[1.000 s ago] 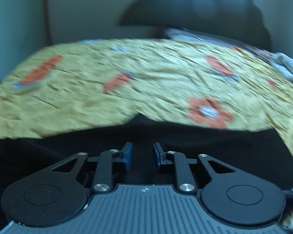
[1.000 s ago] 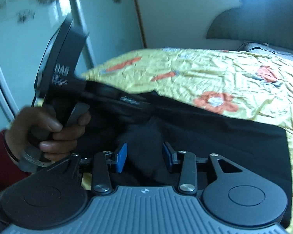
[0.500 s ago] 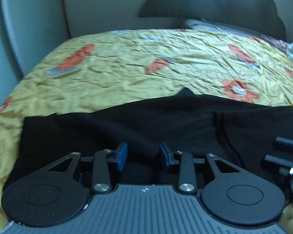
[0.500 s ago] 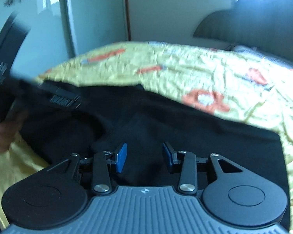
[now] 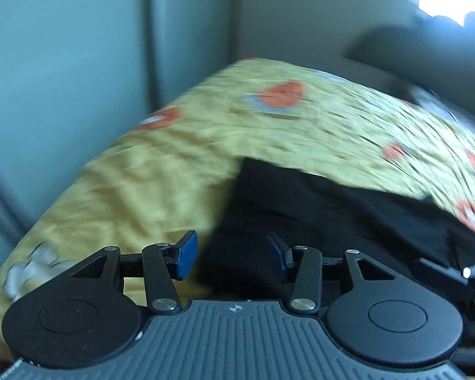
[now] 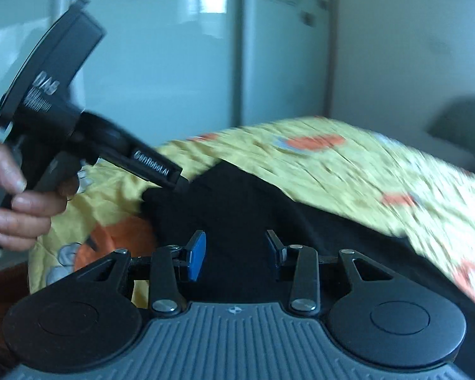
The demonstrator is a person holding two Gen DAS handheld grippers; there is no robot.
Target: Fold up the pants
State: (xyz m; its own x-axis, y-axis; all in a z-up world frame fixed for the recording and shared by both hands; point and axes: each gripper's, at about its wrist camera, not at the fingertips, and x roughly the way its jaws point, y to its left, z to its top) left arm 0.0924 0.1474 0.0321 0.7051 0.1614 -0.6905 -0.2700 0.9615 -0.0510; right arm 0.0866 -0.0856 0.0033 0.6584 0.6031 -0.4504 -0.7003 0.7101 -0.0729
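Observation:
Black pants (image 5: 326, 209) lie flat on a yellow flowered bedspread (image 5: 161, 171). In the left wrist view my left gripper (image 5: 232, 255) is open and empty, low over the pants' left end near the bed's left edge. In the right wrist view my right gripper (image 6: 234, 251) is open and empty over the pants (image 6: 269, 215). The left gripper's body shows there at left (image 6: 155, 167), held by a hand (image 6: 19, 205), its tip at the pants' far left corner; its fingers are hidden. The right gripper's fingers (image 5: 443, 269) show at the left view's right edge.
Pale blue wardrobe doors (image 6: 174, 72) stand close behind the bed's left side. A dark headboard (image 5: 427, 53) is at the far right. The bedspread drops off at the left edge (image 5: 47, 237). Both views are motion-blurred.
Both grippers have swung left toward the pants' left end. The left gripper's jaws have opened wider. The wardrobe now fills the background.

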